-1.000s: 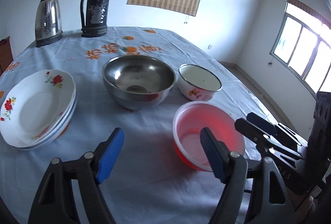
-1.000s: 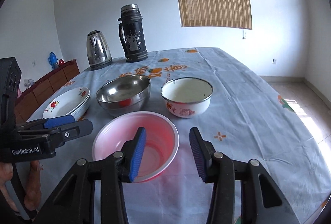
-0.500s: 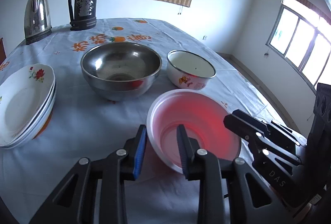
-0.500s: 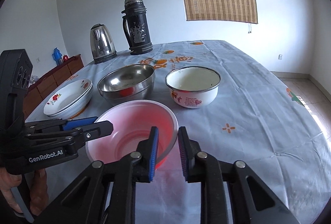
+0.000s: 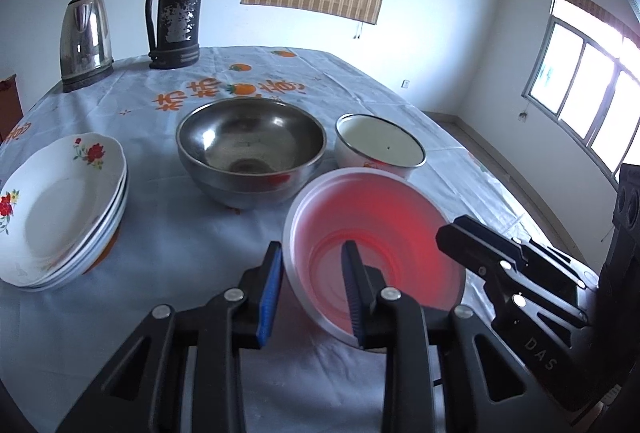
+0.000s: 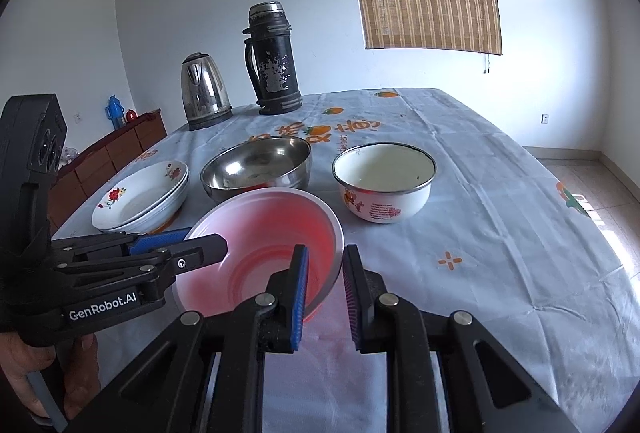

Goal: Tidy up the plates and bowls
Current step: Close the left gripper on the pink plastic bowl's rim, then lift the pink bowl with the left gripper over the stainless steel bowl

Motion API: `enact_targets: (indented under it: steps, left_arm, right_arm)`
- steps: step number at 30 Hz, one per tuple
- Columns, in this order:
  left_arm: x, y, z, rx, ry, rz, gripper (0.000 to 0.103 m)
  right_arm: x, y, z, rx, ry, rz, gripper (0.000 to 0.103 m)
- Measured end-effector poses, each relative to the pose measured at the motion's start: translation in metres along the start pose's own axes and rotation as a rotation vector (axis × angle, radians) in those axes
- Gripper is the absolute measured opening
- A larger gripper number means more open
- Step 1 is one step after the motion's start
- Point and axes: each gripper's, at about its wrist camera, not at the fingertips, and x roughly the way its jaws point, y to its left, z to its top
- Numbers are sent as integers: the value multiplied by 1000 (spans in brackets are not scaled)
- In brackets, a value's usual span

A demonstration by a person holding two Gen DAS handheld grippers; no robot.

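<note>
A pink plastic bowl (image 5: pixel 372 245) (image 6: pixel 260 245) sits at the near middle of the table, tipped with its far rim raised. My left gripper (image 5: pixel 311 267) is shut on its left rim, one blue pad outside the wall and one inside. My right gripper (image 6: pixel 325 267) is shut on its right rim in the same way. Each gripper shows in the other's view: the right gripper (image 5: pixel 480 253) and the left gripper (image 6: pixel 192 245). Behind stand a steel bowl (image 5: pixel 250 149) (image 6: pixel 256 169), a white enamel bowl (image 5: pixel 380 147) (image 6: pixel 384 181) and a stack of flowered plates (image 5: pixel 60 209) (image 6: pixel 140 201).
A steel kettle (image 5: pixel 84 41) (image 6: pixel 204 93) and a dark thermos (image 5: pixel 176 5) (image 6: pixel 274 57) stand at the far edge of the table (image 6: pixel 500 225), which has a pale blue cloth. A wooden cabinet (image 6: pixel 120 153) is beyond the left side. A person's hand (image 6: pixel 24 385) holds the left gripper.
Both grippers were open around the pink bowl's rim and have closed onto it. The bowl has tipped up from lying flat on the cloth.
</note>
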Motion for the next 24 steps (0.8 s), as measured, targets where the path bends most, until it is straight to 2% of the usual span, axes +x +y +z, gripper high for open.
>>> enact_targets:
  steps: [5, 12, 24]
  left_arm:
    - [-7, 6, 8, -19, -21, 6, 28]
    - [-18, 18, 35, -17, -67, 39, 28]
    - [-12, 35, 72, -21, -99, 79, 28]
  right_arm:
    - [0, 8, 10, -16, -17, 13, 20]
    - [6, 19, 37, -47, -47, 36, 20]
    - [22, 34, 83, -104, -96, 47, 20]
